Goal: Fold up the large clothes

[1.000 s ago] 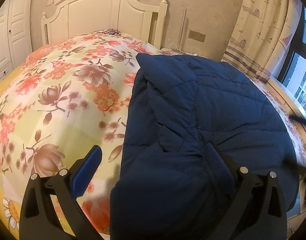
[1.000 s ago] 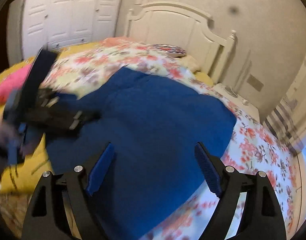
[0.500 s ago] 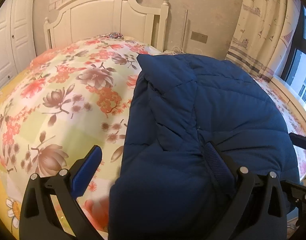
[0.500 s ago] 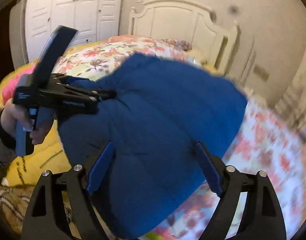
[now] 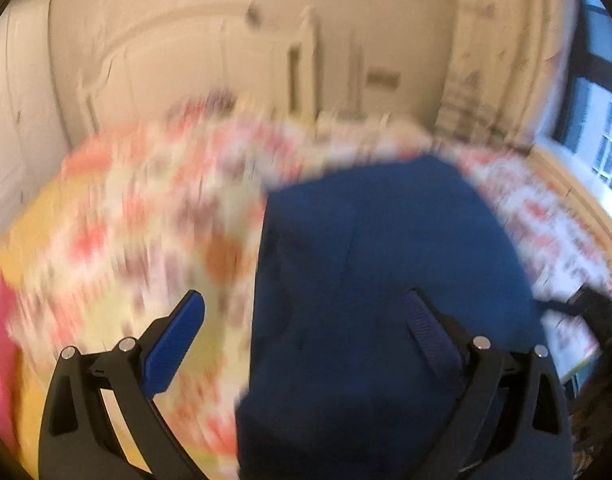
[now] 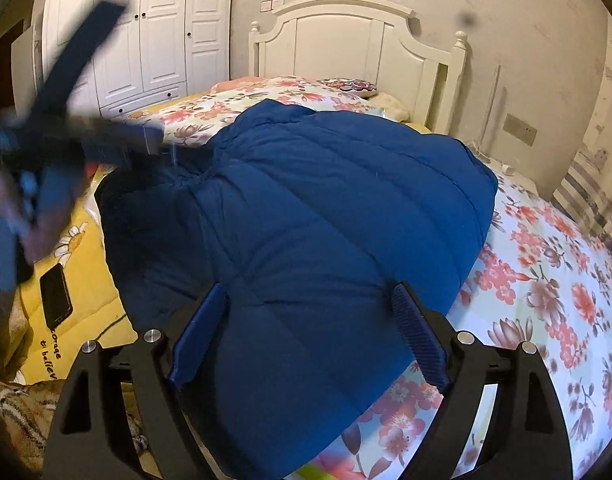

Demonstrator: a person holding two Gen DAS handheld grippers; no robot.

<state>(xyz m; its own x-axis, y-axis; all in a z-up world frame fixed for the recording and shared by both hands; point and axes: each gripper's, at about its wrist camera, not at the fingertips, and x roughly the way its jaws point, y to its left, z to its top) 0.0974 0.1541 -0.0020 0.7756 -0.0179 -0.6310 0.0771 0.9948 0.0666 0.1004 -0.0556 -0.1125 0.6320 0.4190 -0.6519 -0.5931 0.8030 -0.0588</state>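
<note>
The left claw (image 5: 302, 324) has its 2 fingers wide apart, holding nothing; its view is blurred. The blue coat (image 5: 385, 300) lies under its right finger (image 5: 425, 328) and ahead, while the left finger hangs over the floral quilt (image 5: 146, 208).

In the right view, a phone (image 6: 56, 296) lies far left of the right claw (image 6: 307, 332) on a yellow blanket (image 6: 86, 312) printed with partial words, "orage" and "believ". The right claw's fingers are also spread, gripping nothing, and the coat (image 6: 325, 208) lies folded on the bed directly between and ahead of them. The headboard (image 6: 357, 48) stands beyond the coat.
</note>
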